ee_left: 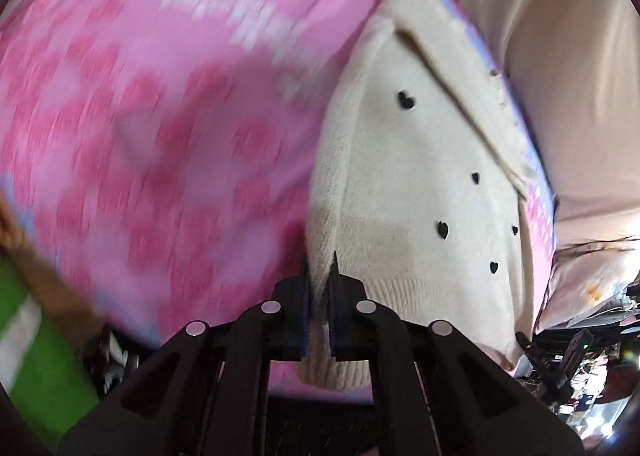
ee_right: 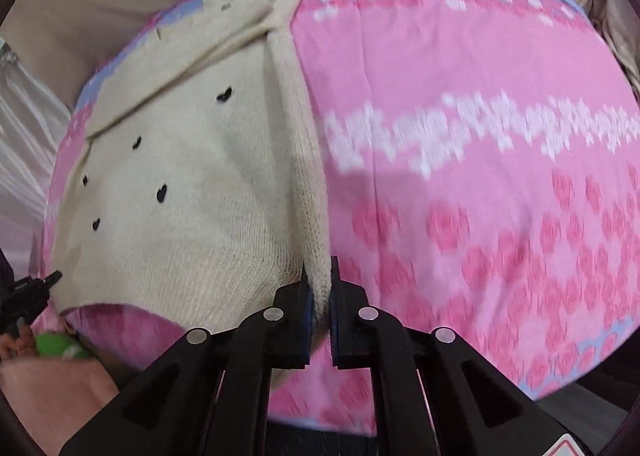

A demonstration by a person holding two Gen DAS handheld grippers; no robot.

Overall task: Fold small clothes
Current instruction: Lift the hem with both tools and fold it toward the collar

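A small cream knit sweater with black heart dots lies partly folded on a pink patterned cloth. My left gripper is shut on the sweater's ribbed hem at its left edge. In the right wrist view the same sweater lies left of centre on the pink cloth. My right gripper is shut on the sweater's knit edge at its right side. A sleeve or flap is folded across the sweater's upper part in both views.
Beige fabric lies beyond the cloth's far edge. A green item sits at the lower left of the left wrist view. Dark clutter is at its lower right. The other gripper's tip shows at the left edge.
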